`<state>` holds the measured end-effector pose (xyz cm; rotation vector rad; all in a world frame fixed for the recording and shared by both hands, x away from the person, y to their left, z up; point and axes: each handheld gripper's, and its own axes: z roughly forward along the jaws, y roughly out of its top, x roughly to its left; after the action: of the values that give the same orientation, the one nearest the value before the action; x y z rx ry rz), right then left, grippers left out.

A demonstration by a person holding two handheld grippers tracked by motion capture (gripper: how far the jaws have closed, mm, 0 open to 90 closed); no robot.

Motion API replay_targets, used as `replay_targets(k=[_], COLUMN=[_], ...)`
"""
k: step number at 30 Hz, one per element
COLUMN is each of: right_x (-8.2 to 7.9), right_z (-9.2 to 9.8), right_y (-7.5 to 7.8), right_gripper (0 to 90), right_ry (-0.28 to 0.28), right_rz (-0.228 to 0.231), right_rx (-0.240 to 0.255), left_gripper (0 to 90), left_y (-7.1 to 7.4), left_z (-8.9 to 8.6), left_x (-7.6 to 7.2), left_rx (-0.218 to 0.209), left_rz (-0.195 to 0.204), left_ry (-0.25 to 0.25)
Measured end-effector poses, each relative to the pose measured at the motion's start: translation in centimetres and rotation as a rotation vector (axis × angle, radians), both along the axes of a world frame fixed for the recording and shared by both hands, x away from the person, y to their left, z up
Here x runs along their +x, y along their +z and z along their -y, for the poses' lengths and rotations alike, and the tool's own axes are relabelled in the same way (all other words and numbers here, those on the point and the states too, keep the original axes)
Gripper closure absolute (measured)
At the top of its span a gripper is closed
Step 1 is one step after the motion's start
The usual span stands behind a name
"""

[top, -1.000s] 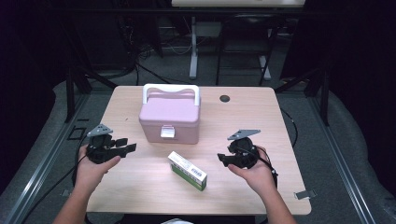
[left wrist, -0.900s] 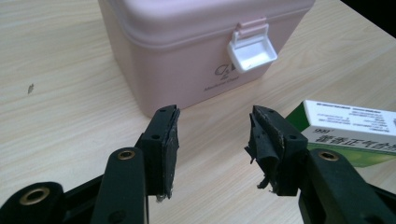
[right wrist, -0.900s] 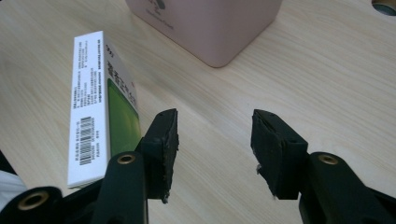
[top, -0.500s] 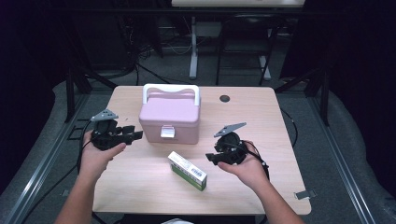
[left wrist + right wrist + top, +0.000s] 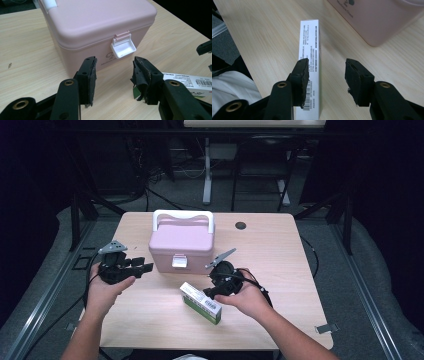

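Carton lies flat near tabletop front edge, long axis diagonal, far end toward pink box. Right claw apart, closing, astride carton end. Left claw apart, empty, facing pink box latch.

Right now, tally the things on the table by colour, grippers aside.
Pink: 1, the lidded box
White and green: 1, the carton
Black: 1, the round cap near the table's far edge
Total: 3
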<state>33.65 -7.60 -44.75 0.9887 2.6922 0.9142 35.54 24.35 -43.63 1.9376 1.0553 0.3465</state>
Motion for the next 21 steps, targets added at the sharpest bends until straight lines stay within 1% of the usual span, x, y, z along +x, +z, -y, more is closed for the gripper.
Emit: replay_targets(k=[3,7,10,13,16,18,21], right_x=[0.1,0.3,0.4,0.4,0.3,0.3,0.4], right_z=[-0.7,-1.3,-1.7,-1.9,-2.1,-2.2,-2.4], right_y=[-0.3,-0.7,-1.1,-1.4,-1.7,-2.1,-2.5], right_gripper=[53.4,53.4,53.4,53.4,53.4,53.6,53.7], right_ry=[0.015,0.025,0.028,0.03,0.032,0.035,0.036], right_rz=[-0.005,-0.024,-0.033,-0.038,-0.044,-0.042,-0.056], right_rx=[-0.011,-0.013,-0.028,-0.023,-0.015,-0.022,-0.026], left_gripper=[53.0,53.0,53.0,53.0,53.0,53.0,53.0], left_y=[0.0,0.0,0.1,0.1,0.1,0.1,0.1], left_z=[0.0,-0.2,-0.4,-0.5,-0.6,-0.7,-0.8], left_x=[0.0,-0.1,-0.1,-0.2,-0.2,-0.2,-0.2], left_rx=[0.005,-0.003,-0.005,-0.011,-0.016,-0.015,-0.02], left_rz=[-0.004,-0.004,-0.002,0.002,-0.003,-0.005,-0.001], left_ry=[-0.004,-0.002,-0.003,0.003,0.007,0.006,0.009])
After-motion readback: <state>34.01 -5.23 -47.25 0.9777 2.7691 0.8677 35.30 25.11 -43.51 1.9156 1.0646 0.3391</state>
